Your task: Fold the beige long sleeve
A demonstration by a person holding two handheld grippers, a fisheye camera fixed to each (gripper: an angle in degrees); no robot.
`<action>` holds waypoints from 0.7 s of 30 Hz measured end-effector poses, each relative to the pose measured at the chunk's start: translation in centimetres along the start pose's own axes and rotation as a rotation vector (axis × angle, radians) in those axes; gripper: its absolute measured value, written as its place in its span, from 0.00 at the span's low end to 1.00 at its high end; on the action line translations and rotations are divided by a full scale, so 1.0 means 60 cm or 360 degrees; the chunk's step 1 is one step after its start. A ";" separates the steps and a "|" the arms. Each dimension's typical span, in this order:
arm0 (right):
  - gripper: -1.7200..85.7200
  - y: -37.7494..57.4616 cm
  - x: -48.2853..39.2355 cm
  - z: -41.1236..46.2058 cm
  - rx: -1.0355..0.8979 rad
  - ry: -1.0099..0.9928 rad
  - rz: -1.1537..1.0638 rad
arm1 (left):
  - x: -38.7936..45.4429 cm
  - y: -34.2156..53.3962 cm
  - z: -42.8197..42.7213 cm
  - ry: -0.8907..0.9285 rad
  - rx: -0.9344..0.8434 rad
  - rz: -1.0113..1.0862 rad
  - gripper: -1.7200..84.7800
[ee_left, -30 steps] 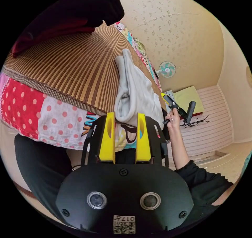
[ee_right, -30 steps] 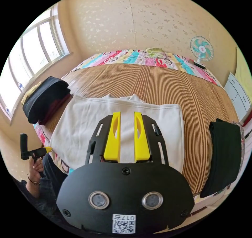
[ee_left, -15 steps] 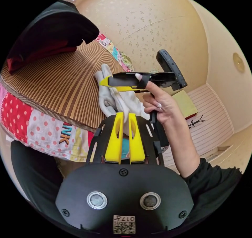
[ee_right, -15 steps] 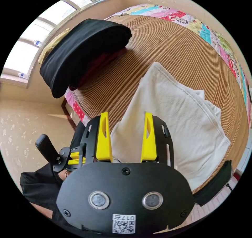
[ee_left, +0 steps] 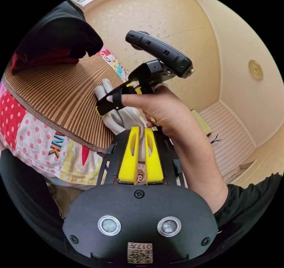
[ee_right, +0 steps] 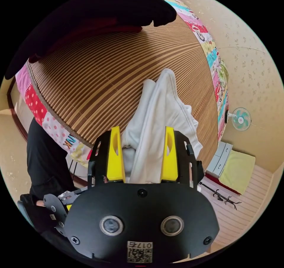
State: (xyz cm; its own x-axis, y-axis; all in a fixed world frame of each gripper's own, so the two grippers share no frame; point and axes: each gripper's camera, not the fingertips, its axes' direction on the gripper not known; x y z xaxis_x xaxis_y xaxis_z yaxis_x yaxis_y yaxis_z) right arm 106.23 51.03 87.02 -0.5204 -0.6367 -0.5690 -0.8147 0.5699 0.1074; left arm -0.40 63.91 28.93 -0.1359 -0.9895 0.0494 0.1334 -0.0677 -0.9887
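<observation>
- The beige long sleeve (ee_right: 161, 114) lies on a striped bamboo mat (ee_right: 97, 73) covering a bed, near the edge closest to the person. It is already gathered into a compact folded bundle with layered edges stacked at one end.
- In the right gripper view, the right gripper (ee_right: 142, 154) hovers at the near end of the bundle with its yellow jaws spread apart, the cloth passing between them. Whether either jaw touches the fabric cannot be told.
- In the left gripper view, the left gripper (ee_left: 139, 155) has its jaws drawn nearly together, with only a narrow slit between them. The garment (ee_left: 118, 117) sits just beyond the tips, and it cannot be told whether any cloth is pinched.
- The person's hand (ee_left: 161, 111) holding the right gripper crosses directly in front of the left one.
- A stack of dark folded clothes (ee_right: 88, 11) sits farther along the mat, apart from the garment.
- Judging by the bundle's shape, most folds seem done; what remains appears to be a last fold or tidying and moving it to a stack.
</observation>
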 end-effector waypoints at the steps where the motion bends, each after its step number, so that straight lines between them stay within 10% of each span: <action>1: 0.25 0.000 0.001 0.005 -0.0052 -0.0046 -0.0022 | 0.009 0.008 -0.002 -0.0013 0.0012 0.0046 0.06; 12: 0.15 0.012 -0.009 0.061 -0.0449 0.0046 -0.0378 | 0.025 0.060 -0.022 -0.0068 -0.0001 0.0150 0.07; 21: 0.10 0.162 0.299 -0.034 0.0235 -0.0828 -0.0131 | -0.038 0.064 -0.101 -0.0006 0.0224 0.0187 0.11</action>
State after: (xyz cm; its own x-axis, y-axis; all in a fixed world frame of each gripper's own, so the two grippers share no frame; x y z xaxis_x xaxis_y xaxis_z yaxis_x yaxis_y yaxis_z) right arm 88.44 44.09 79.50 -0.2305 -0.3625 -0.9030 -0.7833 0.6197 -0.0489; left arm -5.51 66.66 24.18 -0.1076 -0.9921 -0.0647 0.2842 0.0317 -0.9582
